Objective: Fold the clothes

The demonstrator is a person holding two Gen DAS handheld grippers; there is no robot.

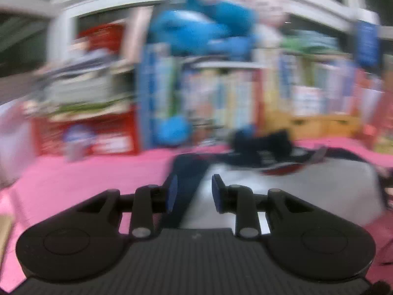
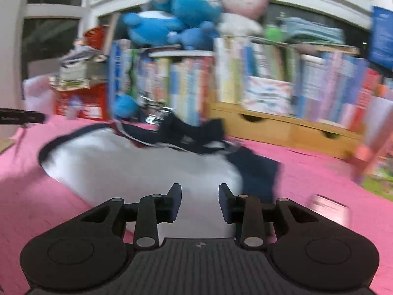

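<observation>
Between folds — left claw (image 1: 191, 193) and right claw (image 2: 200, 202) both released, empty, above the white shirt (image 2: 137, 164) with navy sleeves; next, regrasp an edge.

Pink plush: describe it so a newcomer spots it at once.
Find the bookshelf behind the pink mat. On top of it, soft toys sit in a row. The pink plush is the only pink-and-white one, right of the blue toys.

Left wrist view low behind its tongs (image 1: 191, 191), angled slightly down across the pink surface (image 1: 86, 177), right wrist view likewise behind its tongs (image 2: 200, 202), both close to the white garment (image 2: 137, 162), sharing the bookshelf (image 2: 282, 83) beyond
</observation>
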